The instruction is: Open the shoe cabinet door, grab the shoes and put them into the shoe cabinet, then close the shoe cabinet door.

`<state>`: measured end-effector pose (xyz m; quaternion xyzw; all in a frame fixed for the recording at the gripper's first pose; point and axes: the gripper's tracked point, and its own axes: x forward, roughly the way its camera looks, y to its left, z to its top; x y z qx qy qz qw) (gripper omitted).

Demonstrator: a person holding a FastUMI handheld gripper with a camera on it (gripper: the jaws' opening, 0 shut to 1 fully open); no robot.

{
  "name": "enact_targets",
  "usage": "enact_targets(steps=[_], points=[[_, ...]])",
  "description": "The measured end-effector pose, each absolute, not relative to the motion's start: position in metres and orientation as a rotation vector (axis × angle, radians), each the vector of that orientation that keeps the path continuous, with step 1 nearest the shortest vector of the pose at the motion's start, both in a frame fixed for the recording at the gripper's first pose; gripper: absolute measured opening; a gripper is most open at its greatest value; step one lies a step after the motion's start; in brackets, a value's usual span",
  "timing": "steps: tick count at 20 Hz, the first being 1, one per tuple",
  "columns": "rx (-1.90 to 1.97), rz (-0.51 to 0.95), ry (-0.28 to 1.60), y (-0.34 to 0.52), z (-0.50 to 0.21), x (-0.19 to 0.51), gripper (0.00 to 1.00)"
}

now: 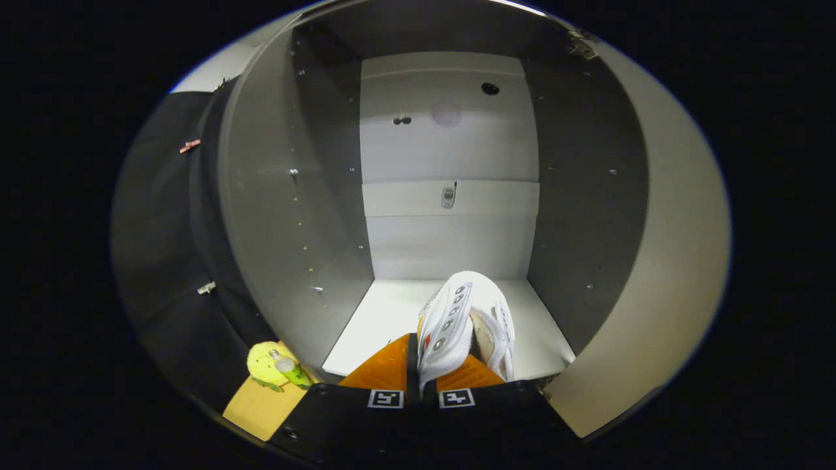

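Note:
A white sneaker [464, 320] with grey eyelets hangs toe-forward between my fingers. My gripper [421, 365] is shut on its upper edge, near the opening. The shoe sits just over the front lip of the shoe cabinet [450, 163], above its white bottom shelf [385, 320]. The cabinet's inside is grey-walled with a white back panel. The cabinet door [666, 274] stands swung open to the right of the fingers.
A yellow-green toy-like object [271, 365] lies on a tan wooden surface [261, 405] to the left of the fingers, outside the cabinet. Black cloth hangs left of the cabinet's side wall. A small metal fitting [448, 196] sits on the back panel's cross strip.

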<state>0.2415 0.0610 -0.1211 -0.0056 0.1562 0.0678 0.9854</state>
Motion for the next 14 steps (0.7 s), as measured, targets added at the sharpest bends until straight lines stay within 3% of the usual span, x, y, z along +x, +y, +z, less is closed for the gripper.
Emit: enact_targets(steps=[8, 14], points=[[-0.156, 0.103, 0.388, 0.048, -0.171, 0.347, 0.05], [-0.228, 0.106, 0.448, 0.056, -0.202, 0.386, 0.05]])
